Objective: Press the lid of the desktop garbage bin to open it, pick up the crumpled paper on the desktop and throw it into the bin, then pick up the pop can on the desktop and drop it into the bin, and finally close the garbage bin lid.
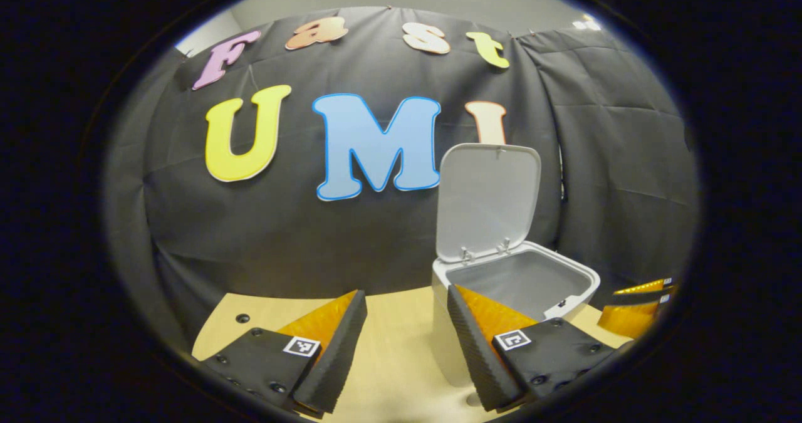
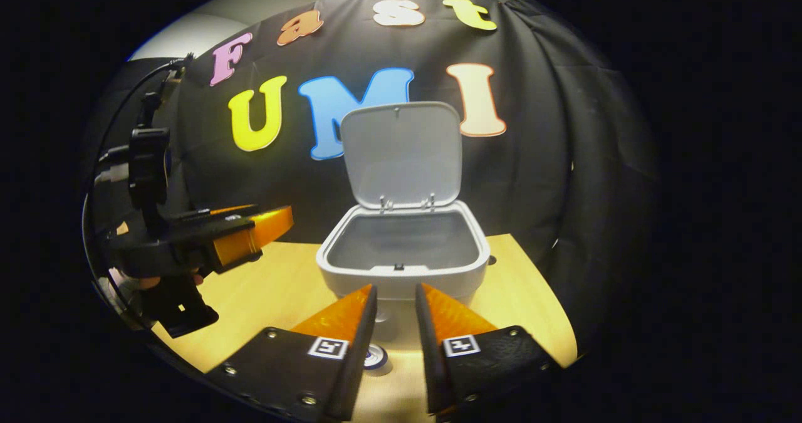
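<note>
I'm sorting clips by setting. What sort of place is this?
Probably a staged recording booth, not a home: black cloth wall, a bare wooden table, and one white bin with its lid up.

Pale grey-white garbage bin point(image 2: 401, 285), rounded-rectangular, standing upright on the light wooden tabletop point(image 2: 282, 291) at the centre of the right gripper view; in the left gripper view, at lower right point(image 1: 579, 285), partly hidden at its front. Open. Lid point(image 2: 401, 153) swung up past the rear rim, standing nearly vertical, inner face turned forward, plain and smooth with rounded corners; same pose right of centre in the left gripper view point(image 1: 489, 197). Joined to the rear rim by two small hinges point(image 2: 385, 203). Thick rounded rim around a shaded grey interior. Small dark latch point(image 2: 398, 265) at the middle of the front rim.
</note>
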`<action>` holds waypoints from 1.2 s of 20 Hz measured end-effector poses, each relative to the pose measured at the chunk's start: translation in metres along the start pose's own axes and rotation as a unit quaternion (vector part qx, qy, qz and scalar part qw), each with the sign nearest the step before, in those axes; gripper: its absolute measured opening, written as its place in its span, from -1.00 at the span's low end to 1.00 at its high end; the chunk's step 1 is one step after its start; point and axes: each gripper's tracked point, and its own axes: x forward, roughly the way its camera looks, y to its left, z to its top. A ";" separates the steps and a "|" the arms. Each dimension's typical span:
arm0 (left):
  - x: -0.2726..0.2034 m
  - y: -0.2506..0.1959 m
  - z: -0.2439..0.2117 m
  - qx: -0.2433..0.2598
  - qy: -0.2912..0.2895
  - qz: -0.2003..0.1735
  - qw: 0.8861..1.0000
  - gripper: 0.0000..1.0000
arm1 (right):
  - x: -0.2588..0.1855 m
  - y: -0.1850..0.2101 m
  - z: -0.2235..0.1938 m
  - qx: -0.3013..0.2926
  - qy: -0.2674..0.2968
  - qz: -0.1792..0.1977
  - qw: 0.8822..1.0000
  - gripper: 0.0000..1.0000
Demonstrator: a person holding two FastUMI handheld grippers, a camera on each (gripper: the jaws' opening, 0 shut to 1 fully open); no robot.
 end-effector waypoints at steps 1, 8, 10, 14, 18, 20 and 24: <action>-0.002 0.006 -0.001 -0.003 0.002 0.007 1.000 0.72 | 0.004 0.004 -0.007 -0.005 0.010 0.008 1.000 -0.02; -0.020 0.036 -0.007 -0.011 0.006 0.039 0.999 0.73 | 0.028 0.031 -0.068 -0.031 0.090 0.044 0.994 0.94; -0.024 0.042 -0.009 -0.011 0.007 0.047 0.999 0.73 | 0.044 0.038 -0.082 -0.044 0.115 0.047 0.991 0.96; -0.035 0.058 -0.012 -0.013 0.010 0.064 0.998 0.86 | 0.072 0.049 -0.102 -0.058 0.157 0.053 0.984 0.96; -0.047 0.078 -0.015 -0.012 0.012 0.085 0.996 0.86 | 0.079 0.052 -0.132 -0.074 0.178 0.058 0.979 0.96; -0.052 0.087 -0.017 -0.013 0.014 0.095 0.995 0.86 | 0.082 0.052 -0.143 -0.079 0.188 0.057 0.977 0.96; -0.060 0.104 -0.023 -0.016 0.019 0.113 0.993 0.86 | 0.092 0.046 -0.159 -0.084 0.202 0.047 0.975 0.96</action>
